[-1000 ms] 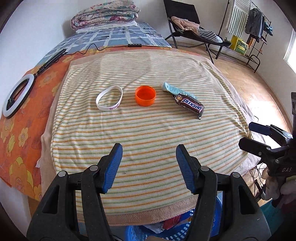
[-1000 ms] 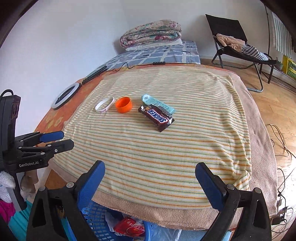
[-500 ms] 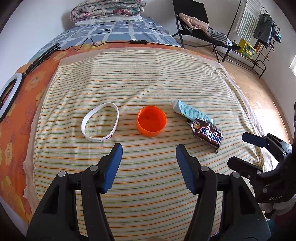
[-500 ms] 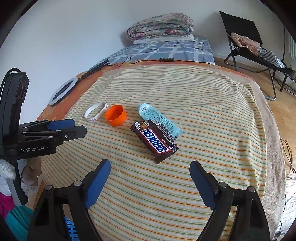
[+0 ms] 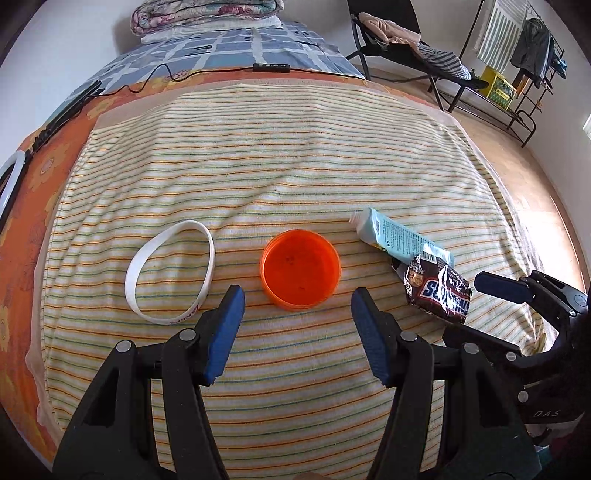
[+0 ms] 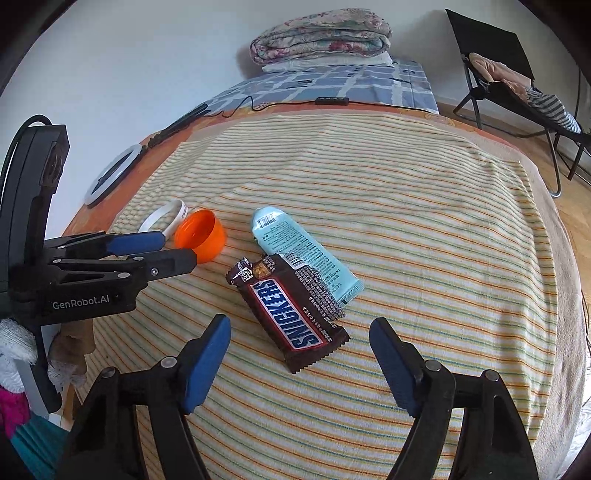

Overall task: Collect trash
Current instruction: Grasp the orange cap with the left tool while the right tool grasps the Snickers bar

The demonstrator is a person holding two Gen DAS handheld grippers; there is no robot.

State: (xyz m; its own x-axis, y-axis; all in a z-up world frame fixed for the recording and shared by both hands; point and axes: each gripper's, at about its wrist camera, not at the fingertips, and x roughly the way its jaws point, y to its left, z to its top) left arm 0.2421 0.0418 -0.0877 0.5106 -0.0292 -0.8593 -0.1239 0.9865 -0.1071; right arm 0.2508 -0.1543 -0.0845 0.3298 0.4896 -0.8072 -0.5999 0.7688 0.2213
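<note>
From my left camera I look down on a striped towel point(image 5: 295, 166) spread over the bed, and my left gripper point(image 5: 297, 306) hangs just short of an orange cap point(image 5: 300, 273) that lies open side up. Its blue pads point(image 5: 225, 332) stand moderately apart with nothing between them; the cap sits just beyond the tips, about centred on the gap. To the left of the cap lies a white wristband point(image 5: 170, 273), flat on the towel and clear of the cap. To the right, a pale blue tube point(image 5: 399, 236) lies at an angle, and a brown candy wrapper point(image 5: 437, 288) overlaps its lower end. From my right camera the same wrapper point(image 6: 291, 314) lies just ahead of my right gripper point(image 6: 299, 354), its near corner reaching down towards the gap between the pads. Those jaws have just been closing but are still wide, and nothing is between them; I see no contact with the wrapper. The tube point(image 6: 303, 251) runs out from under the wrapper's far edge. Further left in that view the cap point(image 6: 201, 236) and the wristband point(image 6: 166, 218) sit beside the black fingers of my other gripper point(image 6: 173, 249). A folded quilt point(image 6: 321, 35) rests at the far end of the bed.
</note>
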